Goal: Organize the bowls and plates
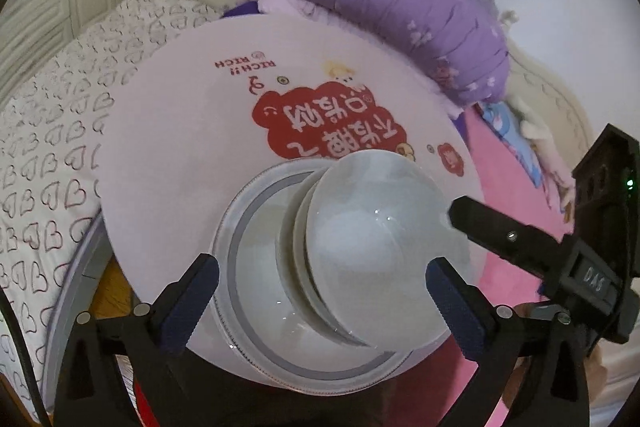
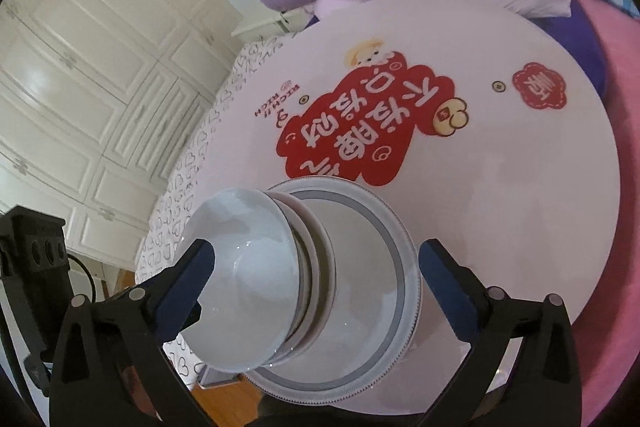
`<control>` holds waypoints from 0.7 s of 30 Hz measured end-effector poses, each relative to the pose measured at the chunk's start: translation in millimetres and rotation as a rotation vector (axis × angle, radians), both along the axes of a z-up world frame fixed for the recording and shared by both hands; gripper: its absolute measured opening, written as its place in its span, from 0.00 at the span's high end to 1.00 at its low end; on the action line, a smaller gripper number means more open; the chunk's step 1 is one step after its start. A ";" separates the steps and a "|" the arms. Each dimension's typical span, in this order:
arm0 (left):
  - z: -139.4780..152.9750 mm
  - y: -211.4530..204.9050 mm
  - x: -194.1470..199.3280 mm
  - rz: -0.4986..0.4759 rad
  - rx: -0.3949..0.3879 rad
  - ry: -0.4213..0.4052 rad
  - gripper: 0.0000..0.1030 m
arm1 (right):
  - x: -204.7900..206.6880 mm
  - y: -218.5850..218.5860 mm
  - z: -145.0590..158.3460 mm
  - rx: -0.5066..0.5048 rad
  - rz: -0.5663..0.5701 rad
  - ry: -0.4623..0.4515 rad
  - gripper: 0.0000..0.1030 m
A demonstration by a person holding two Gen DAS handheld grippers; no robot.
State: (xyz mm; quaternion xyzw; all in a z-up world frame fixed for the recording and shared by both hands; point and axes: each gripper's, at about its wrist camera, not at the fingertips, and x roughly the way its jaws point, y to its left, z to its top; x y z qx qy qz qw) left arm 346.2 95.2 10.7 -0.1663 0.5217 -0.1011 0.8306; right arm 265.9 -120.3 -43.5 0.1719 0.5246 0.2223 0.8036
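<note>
**K:** Both tools were spread wide, nothing between the pads. Your left tool [image 1: 322, 277] straddled the stack from the near side; your right tool [image 2: 316, 267] did the same from its own angle.

**M:** Where was the stack?

**K:** On the round table [image 1: 168, 155], at the near edge. Grey-ringed plate [image 1: 256, 291] at the bottom, smaller white dishes [image 1: 298, 247] nested on it, glass bowl [image 1: 380, 227] on top. The bowl looked tilted or shifted off centre, toward your right tool's side.

**M:** So which hand was nearer the bowl?

**K:** Hard to call. In the left wrist view your right tool's finger [image 1: 508, 239] pointed at the bowl's rim, tip just beside it; I couldn't tell if it touched. In the right wrist view the bowl [image 2: 244, 279] sat just behind its left finger [image 2: 188, 283], plate [image 2: 372, 267] centred between the fingers. Round things, so no long axis; approach turns on rim height only.

**M:** Any text?

**K:** Table print [image 2: 360, 131] read upside down to you: red cloud with large Chinese characters I won't vouch for, "RICH!! RICH" [image 1: 246, 61] in small red letters, a small red badge [image 2: 540, 87] with one character. Your right tool's body carried "DAS" [image 1: 594, 283].

**M:** Task status?

**K:** My read: stacked, both tools off it. If anything remained, you'd square the bowl on the pile.
</note>
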 end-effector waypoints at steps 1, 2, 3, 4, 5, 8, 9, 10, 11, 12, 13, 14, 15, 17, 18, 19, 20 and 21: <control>1.3 -0.8 -4.7 0.004 0.007 -0.011 0.01 | -1.8 -1.8 1.2 -0.001 -0.006 -0.005 0.00; 3.3 -1.8 -9.5 0.007 0.014 -0.022 0.01 | -4.1 -4.2 2.7 -0.001 -0.013 -0.012 0.00; 5.6 -2.9 -13.8 0.013 0.024 -0.035 0.01 | -6.4 -6.1 4.5 0.004 -0.018 -0.018 0.00; 9.5 -4.1 -20.3 0.022 0.039 -0.058 0.01 | -9.1 -8.4 6.8 0.011 -0.024 -0.025 0.00; 13.3 -5.2 -25.8 0.030 0.050 -0.079 0.01 | -12.4 -10.4 9.5 0.013 -0.029 -0.035 0.00; 32.1 -7.9 -51.8 0.061 0.098 -0.176 0.01 | -26.8 -15.7 22.9 0.000 -0.051 -0.093 0.00; 38.1 -8.8 -59.4 0.071 0.114 -0.206 0.01 | -31.9 -16.9 27.6 -0.002 -0.055 -0.112 0.00; 47.5 -10.6 -71.8 0.084 0.137 -0.251 0.01 | -38.1 -17.9 33.2 -0.006 -0.060 -0.135 0.00; 54.8 -12.8 -80.4 0.092 0.155 -0.285 0.01 | -45.6 -18.8 40.6 -0.017 -0.066 -0.169 0.00; 64.5 -15.8 -92.6 0.101 0.182 -0.333 0.01 | -51.3 -19.3 46.7 -0.033 -0.071 -0.198 0.00; 72.2 -18.3 -102.5 0.108 0.202 -0.368 0.01 | -59.9 -19.7 55.1 -0.058 -0.085 -0.241 0.00; 79.2 -19.9 -112.1 0.117 0.218 -0.400 0.01 | -66.8 -21.7 61.5 -0.070 -0.098 -0.272 0.00; 89.0 -21.5 -124.3 0.132 0.236 -0.444 0.01 | -75.4 -23.2 68.9 -0.074 -0.111 -0.309 0.00; 102.9 -24.3 -147.3 0.147 0.253 -0.509 0.01 | -90.9 -26.6 80.3 -0.085 -0.137 -0.369 0.00; 110.9 -25.5 -160.4 0.160 0.265 -0.548 0.01 | -99.2 -28.7 86.3 -0.093 -0.152 -0.400 0.00; 115.8 -27.0 -170.2 0.168 0.273 -0.574 0.01 | -107.6 -29.8 92.5 -0.104 -0.167 -0.434 0.00; 121.6 -28.9 -183.9 0.176 0.282 -0.607 0.01 | -118.7 -29.6 100.4 -0.128 -0.184 -0.481 0.00; 126.7 -30.1 -194.6 0.181 0.286 -0.634 0.01 | -126.4 -29.4 105.8 -0.146 -0.194 -0.511 0.00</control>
